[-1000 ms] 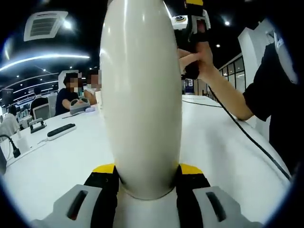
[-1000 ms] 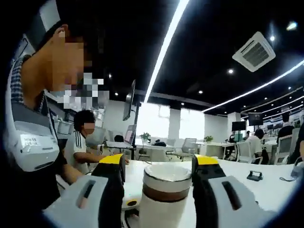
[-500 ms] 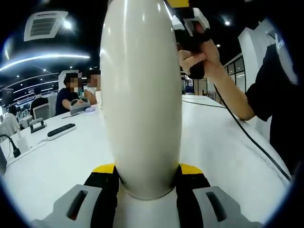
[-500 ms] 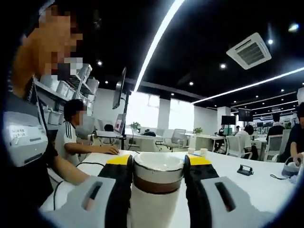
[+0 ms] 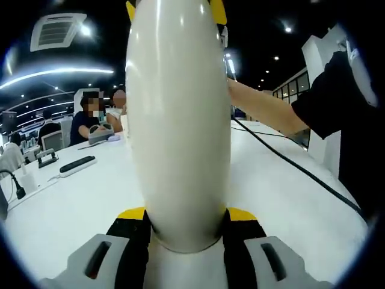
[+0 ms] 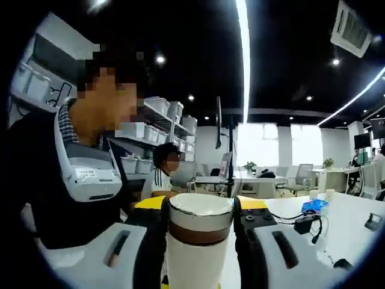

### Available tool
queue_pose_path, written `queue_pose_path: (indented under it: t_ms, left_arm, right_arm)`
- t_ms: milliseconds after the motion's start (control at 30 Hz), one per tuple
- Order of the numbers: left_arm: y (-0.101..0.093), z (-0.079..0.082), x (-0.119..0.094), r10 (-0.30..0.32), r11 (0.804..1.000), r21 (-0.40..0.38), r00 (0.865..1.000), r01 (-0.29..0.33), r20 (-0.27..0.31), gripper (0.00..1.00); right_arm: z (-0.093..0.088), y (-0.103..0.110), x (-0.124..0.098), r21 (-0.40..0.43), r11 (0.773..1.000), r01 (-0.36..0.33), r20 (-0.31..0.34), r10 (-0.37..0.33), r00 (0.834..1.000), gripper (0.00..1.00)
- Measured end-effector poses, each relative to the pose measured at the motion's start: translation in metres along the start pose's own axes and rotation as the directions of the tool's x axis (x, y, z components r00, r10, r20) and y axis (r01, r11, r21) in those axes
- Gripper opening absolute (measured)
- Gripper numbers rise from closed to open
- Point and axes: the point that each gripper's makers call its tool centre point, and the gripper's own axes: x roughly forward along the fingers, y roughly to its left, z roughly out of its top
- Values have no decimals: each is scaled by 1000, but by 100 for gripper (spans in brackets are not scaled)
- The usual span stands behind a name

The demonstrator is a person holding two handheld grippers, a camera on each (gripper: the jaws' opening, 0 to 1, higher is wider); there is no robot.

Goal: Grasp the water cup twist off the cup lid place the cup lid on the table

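A tall white water cup [image 5: 178, 120] stands upright, and my left gripper [image 5: 186, 214] is shut on its lower body. The yellow fingertips [image 5: 218, 11] of my right gripper straddle the cup's top, which runs out of the left gripper view. In the right gripper view the lid [image 6: 200, 217], white on top with a brown band, sits on the white cup body [image 6: 197, 265]. My right gripper [image 6: 200, 203] is shut on the lid, one jaw pressing each side.
The white table [image 5: 72, 198] stretches below, with a power strip [image 5: 77, 165] at the left and a black cable [image 5: 301, 171] at the right. The person's arm [image 5: 264, 111] reaches in from the right. Seated people [image 5: 90, 120] are at the far end. A blue item [image 6: 313, 206] lies among cables.
My right gripper closed on the lid, then turned around the cup's top, so its background has swung. The hand moved behind the cup. The left gripper and cup stayed still.
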Motion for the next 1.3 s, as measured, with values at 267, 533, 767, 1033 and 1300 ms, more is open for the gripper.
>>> queue_pose_path:
  t_ms: [267,533,767,1033,1300]
  left_arm:
    - [2,-1,-1,-2,1000,-2,1000,2,-1,49]
    - [4,-2,-1,-2,1000,1,1000,2,0,49]
    - [3,-2,-1,-2,1000,1,1000,2,0,49]
    - [3,-1,-1,-1,1000,0,1000,1,0,49]
    - [3,-1,-2,0,1000,1,1000,0,0,49]
  right_arm:
    - [-3,-2,3,57,993,106,12,-106,994,48]
    - [22,7,3,-48,913,406,64,-403,913,66]
    - [21,-6,-4,-149,753,640,-7,-648,761,55]
    - [-1,-16,-5,-101,743,661,-32,-667,745,54]
    - [-1,-12,-1,-102,795,598,-38,-604,796,47]
